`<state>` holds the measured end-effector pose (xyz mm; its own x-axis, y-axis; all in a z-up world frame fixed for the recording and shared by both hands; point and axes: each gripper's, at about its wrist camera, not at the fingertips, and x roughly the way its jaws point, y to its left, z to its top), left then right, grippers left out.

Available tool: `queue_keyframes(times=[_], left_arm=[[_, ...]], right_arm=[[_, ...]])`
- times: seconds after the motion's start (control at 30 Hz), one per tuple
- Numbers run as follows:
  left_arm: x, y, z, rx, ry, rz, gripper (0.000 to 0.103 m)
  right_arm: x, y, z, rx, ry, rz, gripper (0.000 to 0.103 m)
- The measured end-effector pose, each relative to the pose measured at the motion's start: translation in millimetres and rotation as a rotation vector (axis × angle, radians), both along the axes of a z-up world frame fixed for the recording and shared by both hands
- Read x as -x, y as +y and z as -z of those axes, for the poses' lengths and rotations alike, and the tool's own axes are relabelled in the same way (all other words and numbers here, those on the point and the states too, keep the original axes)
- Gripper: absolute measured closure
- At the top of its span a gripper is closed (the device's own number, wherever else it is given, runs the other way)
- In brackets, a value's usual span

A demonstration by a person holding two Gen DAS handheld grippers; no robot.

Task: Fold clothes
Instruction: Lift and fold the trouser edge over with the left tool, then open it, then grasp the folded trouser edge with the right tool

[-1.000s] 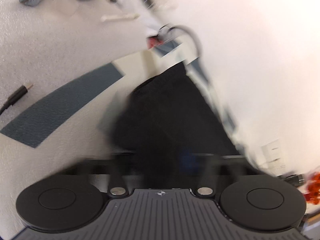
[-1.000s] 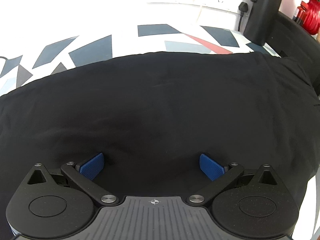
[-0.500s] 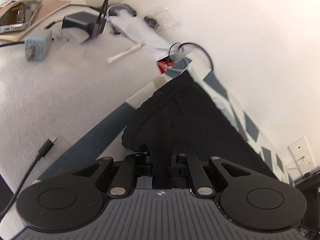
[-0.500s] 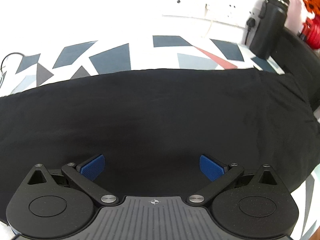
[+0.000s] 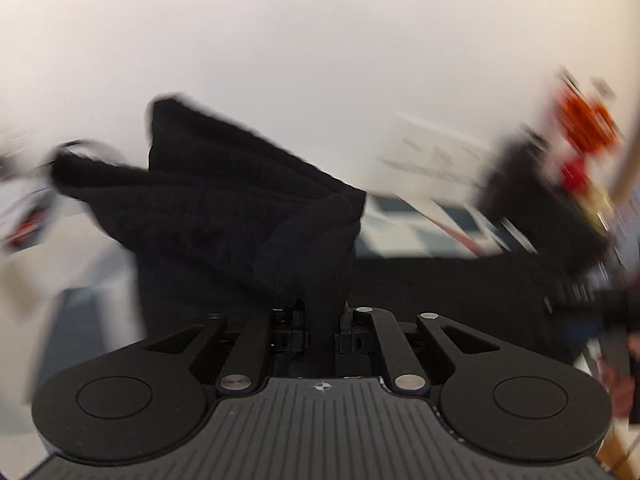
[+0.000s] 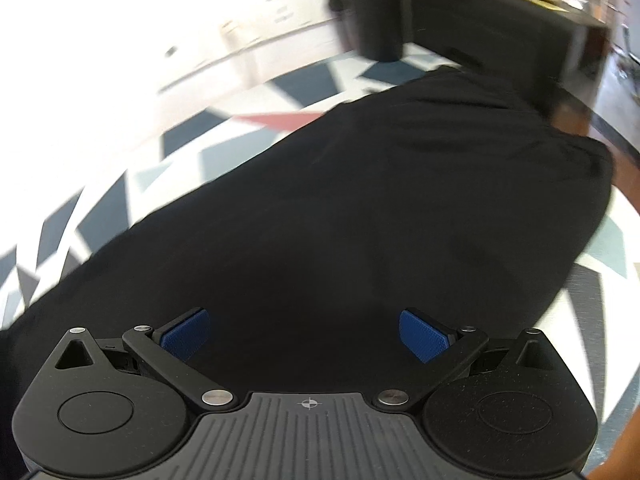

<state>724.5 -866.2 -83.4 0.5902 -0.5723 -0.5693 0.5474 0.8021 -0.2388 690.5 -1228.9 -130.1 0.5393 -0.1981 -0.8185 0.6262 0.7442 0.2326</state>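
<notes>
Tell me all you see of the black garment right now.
The black garment is plain, soft, matte cloth, lying spread flat over the patterned tabletop. One end is bunched and lifted, ribbed at the edge, pinched in the shut left tongs. The open right tongs sit over it, pads apart.

Black garment, blue-grey geometric cloth

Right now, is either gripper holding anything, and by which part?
Left gripper pinches a bunched end of the black garment. Right gripper is open, holding nothing.
</notes>
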Motion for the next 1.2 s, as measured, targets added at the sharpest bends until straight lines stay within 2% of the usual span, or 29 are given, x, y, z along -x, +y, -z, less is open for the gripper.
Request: queue_keyframes(times=[0.2, 0.27, 0.33, 0.4, 0.47, 0.53, 0.6, 0.67, 0.77, 0.93, 1.07, 1.1, 1.13, 1.17, 1.2], left_arm=[[34, -106, 43, -0.144, 0.029, 0.267, 0.093], [52, -128, 57, -0.203, 0.021, 0.331, 0.092], [65, -138, 61, -0.235, -0.011, 0.375, 0.086], [68, -135, 56, -0.212, -0.01, 0.414, 0.071], [63, -123, 45, -0.133, 0.034, 0.438, 0.062], [62, -105, 30, -0.087, 0.02, 0.424, 0.056], [65, -84, 15, -0.056, -0.029, 0.394, 0.041], [63, -60, 7, -0.036, -0.042, 0.344, 0.037], [59, -25, 8, -0.02, 0.005, 0.267, 0.037], [63, 20, 20, -0.102, 0.037, 0.141, 0.037], [75, 41, 30, -0.144, 0.07, 0.131, 0.037], [81, 45, 32, -0.155, 0.067, 0.137, 0.037], [87, 46, 33, -0.167, 0.061, 0.142, 0.037], [89, 46, 34, -0.178, 0.057, 0.147, 0.036], [91, 46, 35, -0.185, 0.058, 0.148, 0.036]], right_arm=[[28, -27, 8, -0.079, -0.043, 0.004, 0.001], [35, -31, 11, -0.093, -0.046, 0.0, 0.001], [40, -34, 14, -0.104, -0.046, -0.009, 0.001], [43, -36, 16, -0.117, -0.046, -0.021, 0.001], [44, -35, 17, -0.131, -0.047, -0.033, 0.001], [43, -31, 15, -0.145, -0.047, -0.047, 0.001], [39, -26, 13, -0.163, -0.055, -0.069, 0.001], [35, -20, 10, -0.183, -0.066, -0.095, 0.001], [26, -12, 10, -0.216, -0.072, -0.127, 0.001], [16, 8, 13, -0.275, -0.047, -0.171, 0.001], [18, 20, 16, -0.328, -0.029, -0.185, 0.002], [19, 22, 16, -0.337, -0.034, -0.185, 0.003], [21, 24, 15, -0.339, -0.049, -0.184, 0.009], [22, 25, 13, -0.342, -0.065, -0.19, 0.02], [22, 27, 12, -0.345, -0.079, -0.204, 0.025]])
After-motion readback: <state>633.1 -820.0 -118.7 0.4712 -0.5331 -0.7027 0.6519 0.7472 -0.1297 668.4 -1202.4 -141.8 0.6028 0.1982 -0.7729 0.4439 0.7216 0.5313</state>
